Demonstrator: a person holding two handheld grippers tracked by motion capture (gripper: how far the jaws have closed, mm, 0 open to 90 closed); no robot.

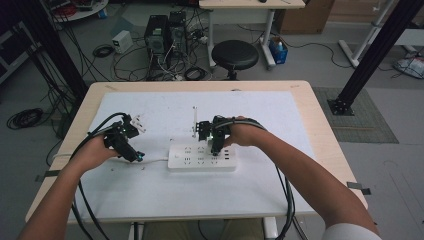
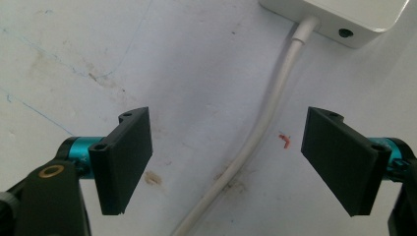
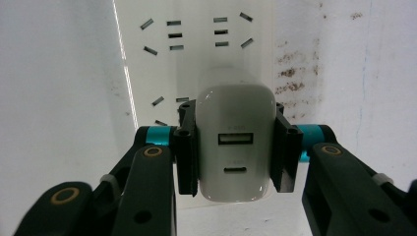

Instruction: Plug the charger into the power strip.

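Right tongs (image 3: 235,152) clamping white charger (image 3: 235,147) over power strip (image 1: 202,156), left tongs (image 2: 228,157) released astride its cable (image 2: 265,123)

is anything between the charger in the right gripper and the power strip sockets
Nothing visible. The right gripper is shut on the white USB charger, right over the power strip, whose sockets beyond it are bare.

The high view looks forward and down from above the person's side, taking in the whole worktop (image 1: 150,200) from far off. The left gripper view peers steeply down, close to the white surface; the right gripper view sits closer still. All share the power strip (image 1: 202,156) (its corner (image 2: 344,19) at left, its sockets (image 3: 196,34) at right).
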